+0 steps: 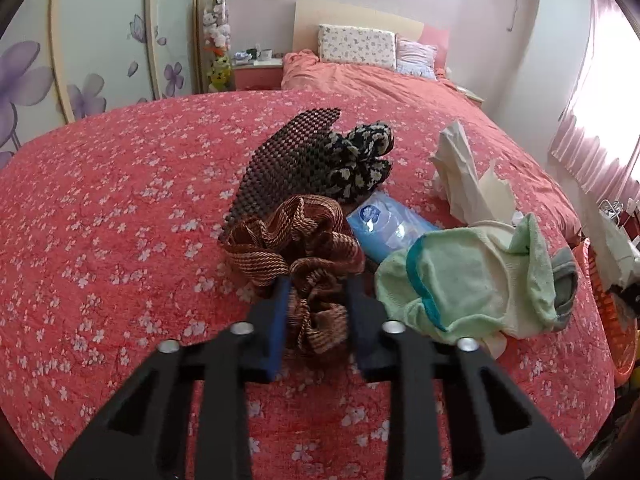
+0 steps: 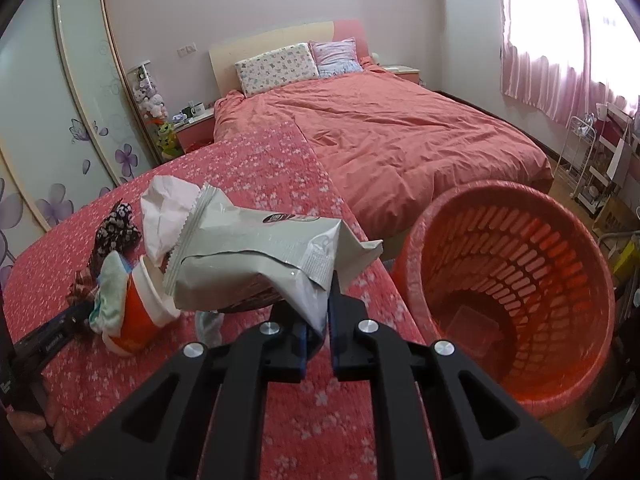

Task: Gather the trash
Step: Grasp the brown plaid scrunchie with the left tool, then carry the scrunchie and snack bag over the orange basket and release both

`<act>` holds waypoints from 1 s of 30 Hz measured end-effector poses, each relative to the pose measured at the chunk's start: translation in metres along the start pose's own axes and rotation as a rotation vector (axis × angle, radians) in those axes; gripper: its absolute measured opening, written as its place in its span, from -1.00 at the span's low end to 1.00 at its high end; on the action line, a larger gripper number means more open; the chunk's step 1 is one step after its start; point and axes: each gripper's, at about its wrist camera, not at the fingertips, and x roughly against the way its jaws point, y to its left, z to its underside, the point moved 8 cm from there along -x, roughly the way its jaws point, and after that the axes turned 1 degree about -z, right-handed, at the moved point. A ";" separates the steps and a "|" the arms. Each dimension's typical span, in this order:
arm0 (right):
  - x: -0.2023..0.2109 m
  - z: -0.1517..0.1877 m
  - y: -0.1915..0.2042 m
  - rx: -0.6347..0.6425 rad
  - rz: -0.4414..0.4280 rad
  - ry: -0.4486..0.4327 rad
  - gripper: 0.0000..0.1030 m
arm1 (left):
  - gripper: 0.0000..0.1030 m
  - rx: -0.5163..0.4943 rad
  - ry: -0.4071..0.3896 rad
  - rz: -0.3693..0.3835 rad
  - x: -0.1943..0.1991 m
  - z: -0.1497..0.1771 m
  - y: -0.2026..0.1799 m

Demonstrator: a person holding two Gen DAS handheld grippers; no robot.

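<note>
Meanwhile, right gripper (image 2: 318, 322) pinches a silver snack wrapper (image 2: 256, 256) beside the red basket (image 2: 516, 280).
Left gripper (image 1: 318, 300) fingers, partly open, straddle a brown scrunchie (image 1: 296, 240) on the bed (image 1: 120, 200).
</note>
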 end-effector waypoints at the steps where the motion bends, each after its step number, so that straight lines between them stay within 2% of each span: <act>1: 0.002 0.002 -0.001 -0.004 -0.004 0.000 -0.82 | -0.65 0.001 -0.004 0.005 0.002 0.000 0.000; 6: 0.014 0.006 -0.004 -0.015 -0.018 -0.019 -0.82 | -0.71 0.001 -0.050 0.038 0.019 -0.002 0.000; 17: 0.031 0.009 -0.005 -0.026 -0.029 -0.038 -0.82 | -0.71 -0.014 -0.124 0.108 0.061 -0.014 -0.012; 23: 0.047 0.010 -0.016 -0.033 -0.001 -0.063 -0.82 | -0.71 -0.038 -0.143 0.177 0.079 -0.020 -0.038; 30: 0.063 0.012 -0.049 -0.082 0.061 -0.086 -0.81 | -0.71 -0.111 -0.147 0.268 0.095 -0.014 -0.097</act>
